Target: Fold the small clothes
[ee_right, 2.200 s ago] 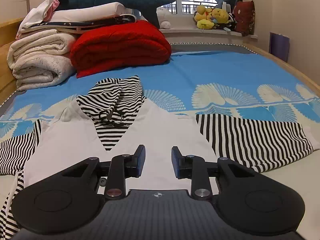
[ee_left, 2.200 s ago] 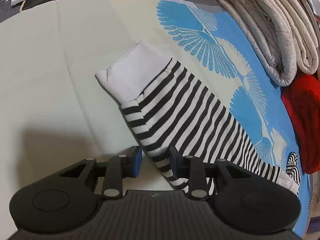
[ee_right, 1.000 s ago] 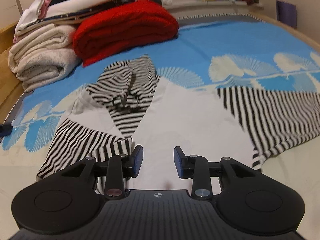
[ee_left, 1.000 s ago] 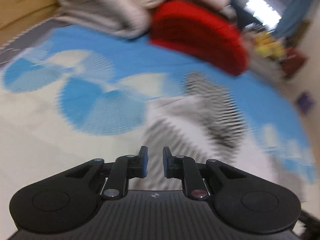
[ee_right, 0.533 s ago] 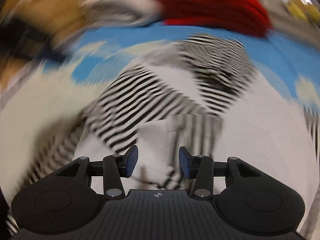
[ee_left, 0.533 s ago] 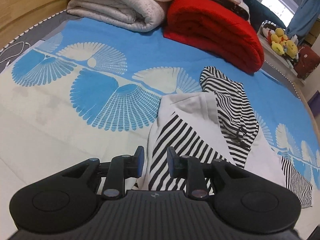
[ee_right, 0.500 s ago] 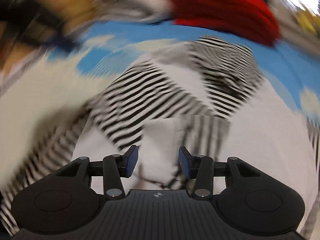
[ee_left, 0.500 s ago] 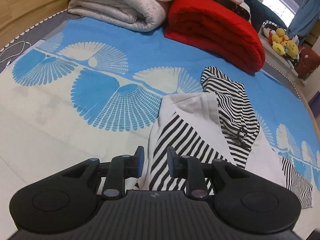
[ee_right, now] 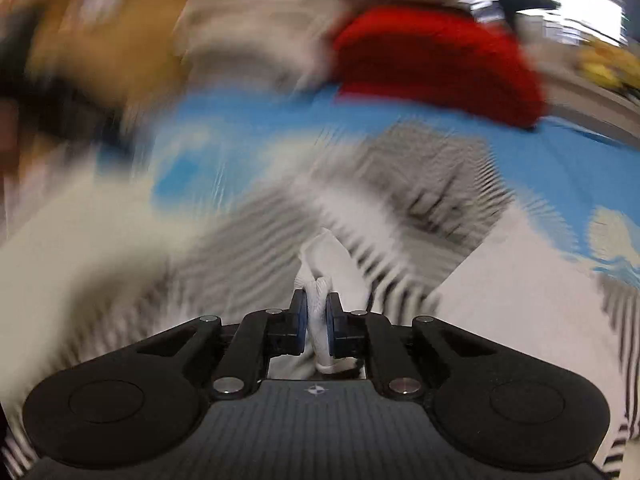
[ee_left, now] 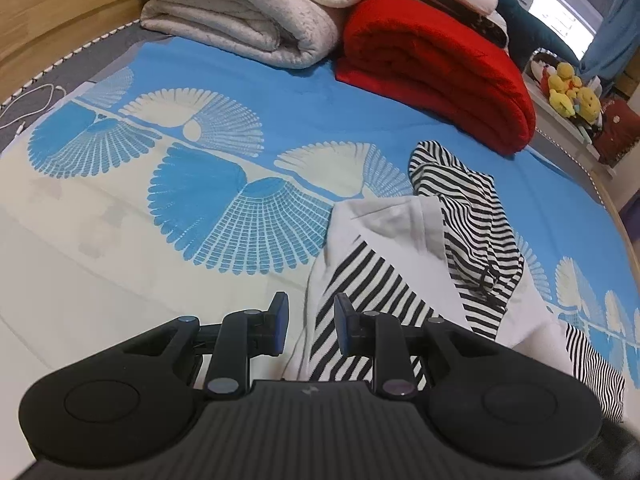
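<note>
A small white hoodie with black-and-white striped sleeves and hood (ee_left: 472, 220) lies on the bed. One striped sleeve (ee_left: 372, 292) is folded across its white body. My left gripper (ee_left: 308, 316) is open and empty, low over the hoodie's near left edge. My right gripper (ee_right: 316, 320) is shut on the white cuff (ee_right: 318, 300) of the hoodie's sleeve. The right wrist view is heavily blurred by motion.
A folded red blanket (ee_left: 436, 72) and folded grey-white quilts (ee_left: 248, 12) are stacked at the head of the blue and cream bedsheet (ee_left: 224, 208). Yellow plush toys (ee_left: 568, 88) sit at the far right. A white cable (ee_left: 32, 100) lies at the left edge.
My right gripper has closed on the sleeve's white cuff and is moving fast, blurring its view. My left gripper has stayed open in about the same place.
</note>
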### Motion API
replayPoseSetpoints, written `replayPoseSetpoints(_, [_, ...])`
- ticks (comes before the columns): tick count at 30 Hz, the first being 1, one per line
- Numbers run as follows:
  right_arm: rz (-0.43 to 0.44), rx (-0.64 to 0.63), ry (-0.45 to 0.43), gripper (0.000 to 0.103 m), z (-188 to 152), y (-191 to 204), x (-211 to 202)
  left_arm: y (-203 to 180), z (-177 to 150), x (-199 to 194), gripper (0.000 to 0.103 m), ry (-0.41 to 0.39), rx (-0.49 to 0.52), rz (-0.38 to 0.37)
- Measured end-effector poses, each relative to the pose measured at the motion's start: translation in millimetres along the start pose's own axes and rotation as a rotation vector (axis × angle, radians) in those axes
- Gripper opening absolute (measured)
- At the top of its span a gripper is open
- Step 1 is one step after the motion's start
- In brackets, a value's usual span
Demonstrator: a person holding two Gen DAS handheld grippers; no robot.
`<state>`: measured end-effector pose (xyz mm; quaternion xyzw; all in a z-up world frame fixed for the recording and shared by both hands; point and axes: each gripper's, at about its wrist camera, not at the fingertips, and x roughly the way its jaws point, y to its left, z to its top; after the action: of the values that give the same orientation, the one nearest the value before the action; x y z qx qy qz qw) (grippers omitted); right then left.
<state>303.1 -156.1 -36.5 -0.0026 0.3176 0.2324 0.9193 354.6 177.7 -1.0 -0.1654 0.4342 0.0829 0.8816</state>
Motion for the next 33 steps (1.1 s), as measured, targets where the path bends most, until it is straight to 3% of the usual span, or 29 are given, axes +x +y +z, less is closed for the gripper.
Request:
replayPoseSetpoints(3, [-0.058,0.229,-0.123,0.008,12.6,-59.6,-28.5,-8.2,-3.8,1.2,0.027,0.0,0.031,-0.004])
replayPoseSetpoints(8, [-0.244,0.585,-0.17,0.008,-1.5,-153.7,-53.8,-21.2,-10.1,8.2,0.027,0.024,0.069,-0.018])
replayPoseSetpoints(10, [-0.301,0.662,-0.126,0.008,-11.5,-172.9,-55.3,-25.6,-11.2,11.7,0.027,0.03,0.076,-0.018])
replayPoseSetpoints(14, [-0.357,0.763,0.123,0.019,-34.7,-193.5,-32.8,-37.4,-14.3,20.3,0.027,0.05,0.09,-0.024])
replayPoseSetpoints(16, [-0.35,0.824,0.165,0.025,-42.8,-200.1,-28.9,-46.0,-17.1,23.8,0.027,0.06,0.107,-0.035])
replayPoseSetpoints(22, [-0.38,0.876,0.16,0.034,-44.3,-210.5,-22.5,-64.4,-31.7,41.0,0.027,0.105,0.153,-0.06])
replayPoseSetpoints(28, [-0.439,0.901,0.266,0.034,-50.4,-218.1,-4.3,-71.2,-59.2,83.2,0.027,0.232,0.187,-0.051])
replayPoseSetpoints(30, [-0.437,0.893,0.247,0.034,-47.7,-218.3,-8.3,-70.2,-71.2,96.6,0.027,0.285,0.193,-0.048])
replayPoseSetpoints(33, [-0.413,0.85,0.214,0.034,-40.5,-216.3,-13.5,-62.9,-79.0,103.9,0.027,0.302,0.189,-0.028])
